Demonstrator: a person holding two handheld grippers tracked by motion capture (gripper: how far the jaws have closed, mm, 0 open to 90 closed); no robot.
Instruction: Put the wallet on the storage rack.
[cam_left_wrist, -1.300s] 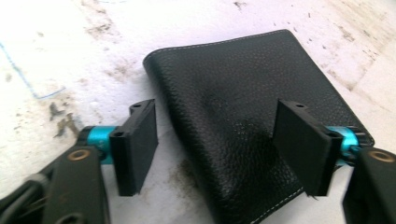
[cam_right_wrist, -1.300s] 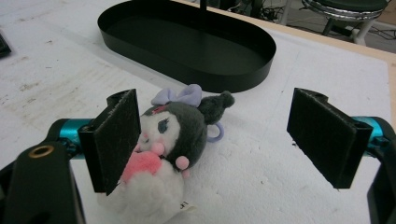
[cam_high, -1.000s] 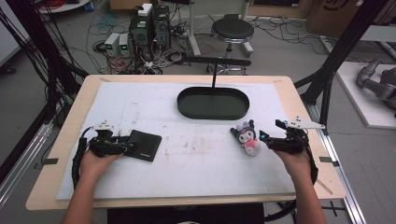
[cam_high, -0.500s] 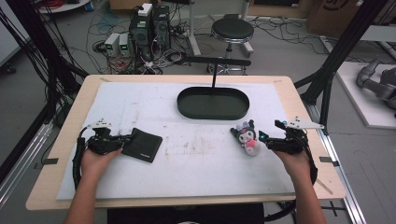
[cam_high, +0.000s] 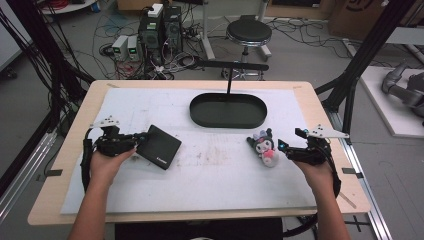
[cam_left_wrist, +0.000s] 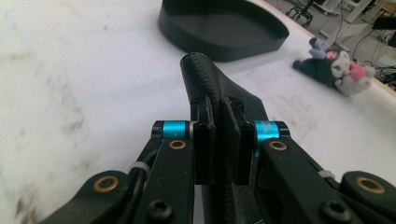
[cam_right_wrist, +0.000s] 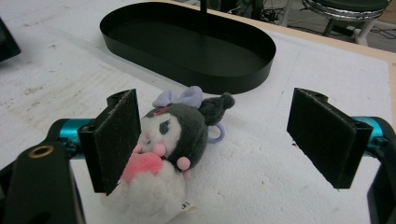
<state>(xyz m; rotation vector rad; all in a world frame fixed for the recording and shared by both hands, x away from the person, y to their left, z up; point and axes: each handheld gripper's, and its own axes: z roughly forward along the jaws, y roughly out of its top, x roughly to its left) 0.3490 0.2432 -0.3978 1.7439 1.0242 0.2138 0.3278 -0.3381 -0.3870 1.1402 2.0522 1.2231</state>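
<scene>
The black wallet (cam_high: 159, 146) has tipped up, clamped in the left gripper (cam_high: 141, 137). The right gripper (cam_right_wrist: 215, 135) gapes wide around the plush doll (cam_right_wrist: 166, 154), whose head points toward the tray (cam_right_wrist: 233, 77).

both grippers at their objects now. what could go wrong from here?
1. The left gripper pinches the black wallet at one edge only; lifted, it may sag or slip out.
2. The right gripper is open, with the plush toy against one pad, off centre; closing could nudge it or catch it unevenly.

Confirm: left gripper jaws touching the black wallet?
Touching. In the left gripper view, the left gripper has both jaws pressed flat against the edge of the black wallet, with no gap on either side.
</scene>
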